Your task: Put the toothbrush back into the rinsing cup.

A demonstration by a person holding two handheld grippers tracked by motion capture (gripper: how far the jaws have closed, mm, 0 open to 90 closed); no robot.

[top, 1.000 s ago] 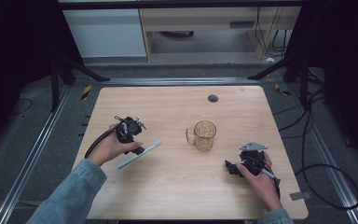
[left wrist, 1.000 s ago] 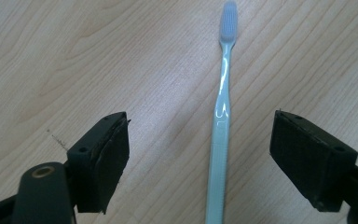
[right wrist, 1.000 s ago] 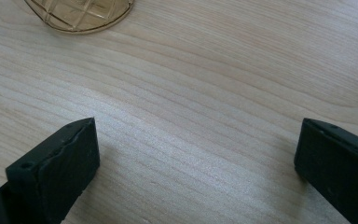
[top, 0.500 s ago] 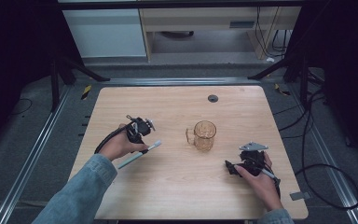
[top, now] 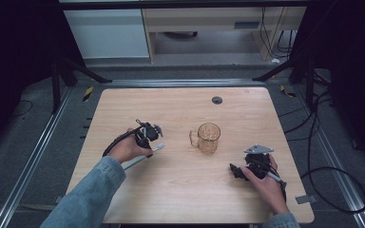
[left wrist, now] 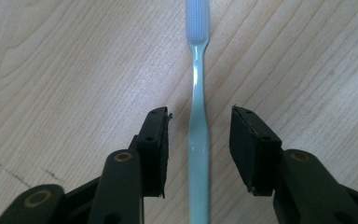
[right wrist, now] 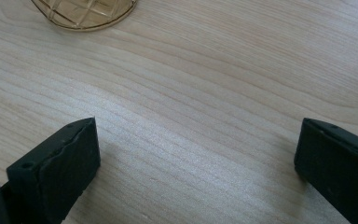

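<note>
Table: pale wood; amber glass mug at centre, well apart from the work.

Toothbrush: lies flat left of centre, left of the mug. Long axis runs near-left to far-right, bristle head toward the mug. Likely light, stiff, smooth plastic, somewhat slippery; best taken at mid-handle across its narrow width.

Left gripper: jaws straddle the handle, have just been closing, gaps remain each side, not yet gripping.

Right gripper: near right, jaws wide apart, holding nothing.
</note>
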